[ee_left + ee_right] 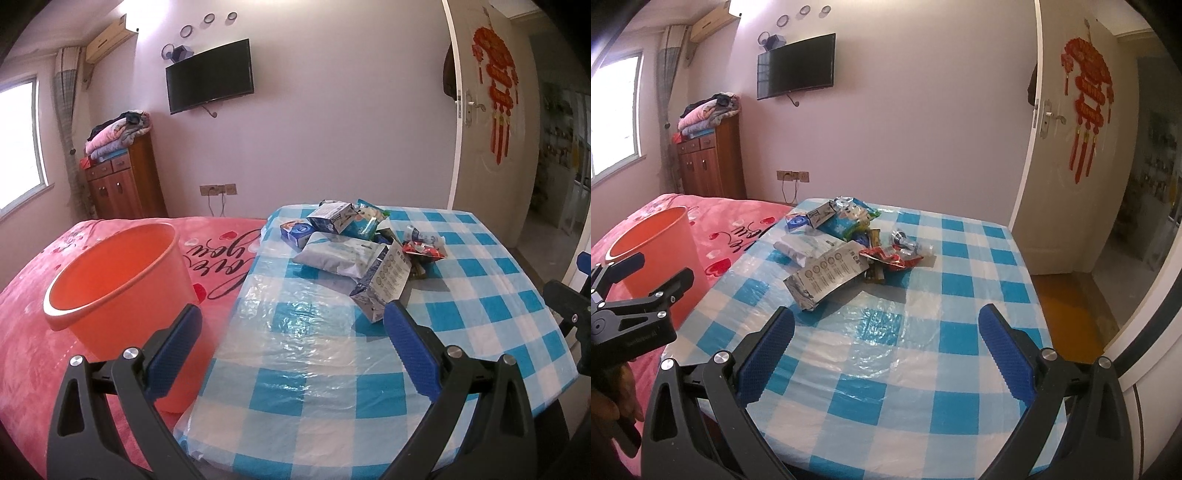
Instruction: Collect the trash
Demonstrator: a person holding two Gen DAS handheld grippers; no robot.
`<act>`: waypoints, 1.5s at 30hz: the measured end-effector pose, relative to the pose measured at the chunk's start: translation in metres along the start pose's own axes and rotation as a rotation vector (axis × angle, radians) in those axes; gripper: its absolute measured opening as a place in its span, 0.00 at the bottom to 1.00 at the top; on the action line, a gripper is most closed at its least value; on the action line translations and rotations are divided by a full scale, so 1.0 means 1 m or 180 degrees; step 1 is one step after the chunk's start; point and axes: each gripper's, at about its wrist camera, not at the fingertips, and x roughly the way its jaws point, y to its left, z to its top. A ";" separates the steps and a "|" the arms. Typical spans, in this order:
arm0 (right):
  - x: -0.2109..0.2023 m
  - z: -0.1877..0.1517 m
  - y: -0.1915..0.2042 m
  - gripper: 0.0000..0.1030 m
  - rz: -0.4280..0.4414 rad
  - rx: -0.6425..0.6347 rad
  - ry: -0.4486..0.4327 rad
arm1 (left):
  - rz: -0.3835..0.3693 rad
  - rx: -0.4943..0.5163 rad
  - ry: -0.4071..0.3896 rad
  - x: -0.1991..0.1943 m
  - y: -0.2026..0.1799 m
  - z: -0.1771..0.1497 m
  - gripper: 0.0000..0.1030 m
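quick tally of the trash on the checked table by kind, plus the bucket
Cartons, flattened: 3, one grey, one behind, one blue
Grey pouch: 1
Green snack bag: 1
Red wrapper: 1
Small crumpled bottle: 1
Orange bucket: 1
Total: 8 that can be told apart; a few scraps under the pile are too hidden to count.

- Trash pile point(846, 240): crumpled cartons, wrappers and packets heaped on the far half of a blue-checked table.
- Carton point(827, 278): flattened grey box, lying nearest, tilted.
- Red wrapper point(890, 258): crinkled, at the pile's right.
- Bucket point(118, 280): orange, upright, open, on pink bedding left of the table.
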 end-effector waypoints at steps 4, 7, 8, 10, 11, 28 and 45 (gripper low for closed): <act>0.001 0.000 0.000 0.96 0.0006 0.0013 0.0017 | 0.0002 -0.0010 0.0037 0.004 0.001 -0.001 0.96; 0.007 0.000 -0.004 0.96 0.0021 0.0051 0.0060 | -0.0006 -0.0004 0.0088 0.010 -0.001 -0.003 0.96; 0.010 0.001 -0.006 0.96 0.0031 0.0065 0.0074 | -0.0003 0.0006 0.0115 0.013 -0.002 -0.004 0.96; 0.017 0.000 -0.010 0.96 0.0057 0.0106 0.0114 | -0.0011 0.0023 0.0163 0.019 -0.004 -0.005 0.96; 0.021 -0.001 -0.013 0.96 0.0082 0.0127 0.0144 | -0.0010 0.0035 0.0183 0.022 -0.005 -0.006 0.96; 0.129 -0.012 -0.069 0.96 0.0432 0.0624 0.0735 | -0.0559 0.0367 0.0648 0.099 -0.061 -0.008 0.96; 0.210 0.024 -0.122 0.96 0.0890 0.1421 0.0936 | -0.0058 0.1387 0.0567 0.174 -0.142 0.013 0.96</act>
